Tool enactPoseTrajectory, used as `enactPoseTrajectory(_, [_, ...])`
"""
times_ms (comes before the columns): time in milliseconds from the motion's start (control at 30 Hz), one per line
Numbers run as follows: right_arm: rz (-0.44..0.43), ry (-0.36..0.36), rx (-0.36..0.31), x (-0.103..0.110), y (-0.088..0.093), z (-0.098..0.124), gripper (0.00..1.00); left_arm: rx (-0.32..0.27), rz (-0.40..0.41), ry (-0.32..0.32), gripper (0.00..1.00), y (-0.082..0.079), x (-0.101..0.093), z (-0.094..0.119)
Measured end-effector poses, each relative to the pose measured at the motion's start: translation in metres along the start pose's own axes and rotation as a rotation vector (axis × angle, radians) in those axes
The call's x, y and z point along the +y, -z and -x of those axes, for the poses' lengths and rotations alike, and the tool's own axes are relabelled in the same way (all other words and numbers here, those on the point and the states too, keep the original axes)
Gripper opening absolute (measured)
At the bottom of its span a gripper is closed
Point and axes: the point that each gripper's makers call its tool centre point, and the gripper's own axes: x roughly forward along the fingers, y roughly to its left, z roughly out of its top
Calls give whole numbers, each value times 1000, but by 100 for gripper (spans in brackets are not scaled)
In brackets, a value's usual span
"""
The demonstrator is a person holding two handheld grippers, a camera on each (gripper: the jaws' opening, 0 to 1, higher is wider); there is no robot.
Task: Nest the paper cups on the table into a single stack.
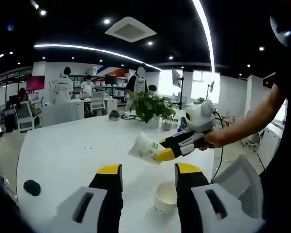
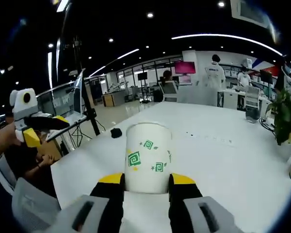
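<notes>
Paper cup, white with green swirl and leaf prints (image 2: 148,158), clamped at its lower part between right gripper's (image 2: 147,182) yellow-tipped jaws, held up over round white table (image 2: 223,160), mouth away from the camera. In left gripper view same cup (image 1: 146,148) tilts sideways in the air, above and left of plain white paper cup (image 1: 166,195) standing upright, mouth up, on the table near its edge. Left gripper (image 1: 148,172) jaws spread wide, nothing between them, low beside the standing cup. Broad bare tabletop around. Small dark puck-like object (image 1: 32,187) sits near left table edge. Green potted plant (image 1: 153,107) at far side.
</notes>
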Motion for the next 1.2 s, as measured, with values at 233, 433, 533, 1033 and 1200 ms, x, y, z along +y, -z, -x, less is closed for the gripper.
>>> enactPoseTrajectory(233, [28,-22,-33,25,0,20,34,-10,-47,91,34,-18,-13,-9])
enactPoseTrajectory(433, [78,-81,-70,48,-2,41,34,13,-102,157,28,-21,-26,-17])
enactPoseTrajectory(533, [84,-88,-73,51,-1,44,34,18,-107,209,25,-24,-30,-21])
enactPoseTrajectory(1033, [211,-140,-101,84,-5,54,34,99,-170,392,17,-9,-59,-24])
enactPoseTrajectory(1200, [245,-155,-111,90,-5,56,35,116,-188,429,10,-7,-63,-21])
